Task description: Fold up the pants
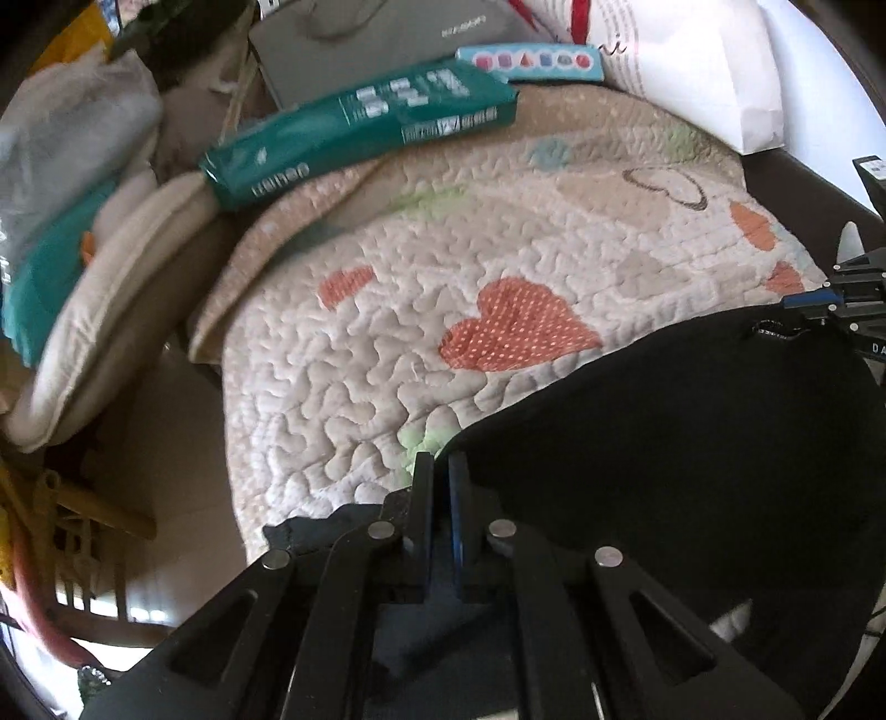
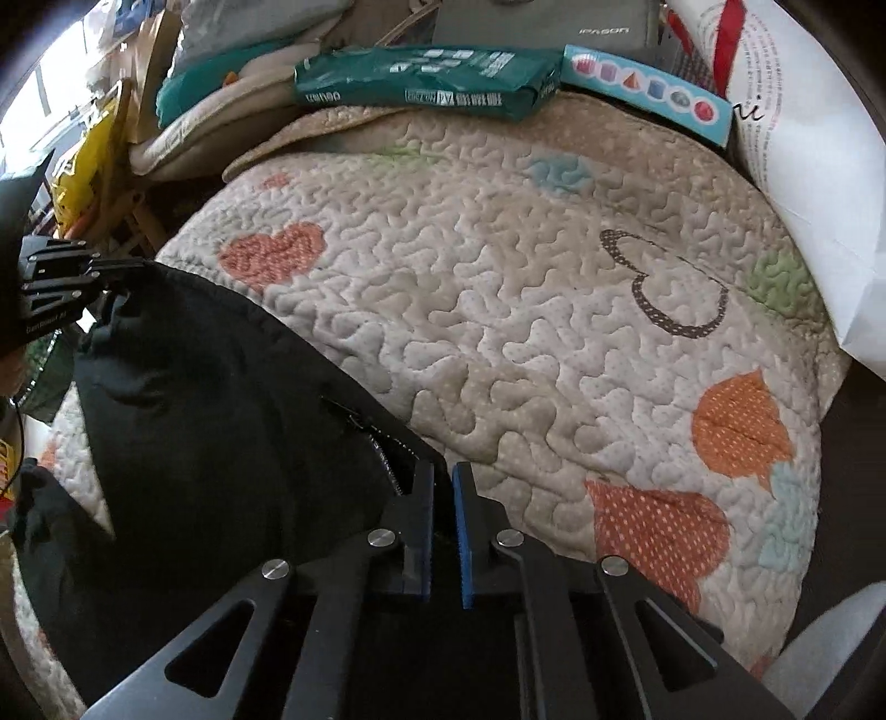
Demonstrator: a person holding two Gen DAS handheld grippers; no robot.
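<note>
Black pants (image 1: 692,443) hang stretched between my two grippers above a quilted heart-pattern blanket (image 1: 443,266). My left gripper (image 1: 441,471) is shut on one end of the pants' upper edge. My right gripper (image 2: 443,482) is shut on the other end, close to a zipper (image 2: 382,443). The pants (image 2: 210,399) fill the lower left of the right wrist view. Each gripper shows in the other's view: the right one at the right edge (image 1: 841,310), the left one at the left edge (image 2: 83,277). The lower part of the pants is hidden.
A green packet (image 1: 360,127), a light blue box (image 1: 531,61), a grey bag (image 1: 387,39) and a white paper bag (image 1: 709,72) line the blanket's far edge. Cushions and clutter (image 1: 99,266) lie at the left. The blanket (image 2: 554,310) ends at the right.
</note>
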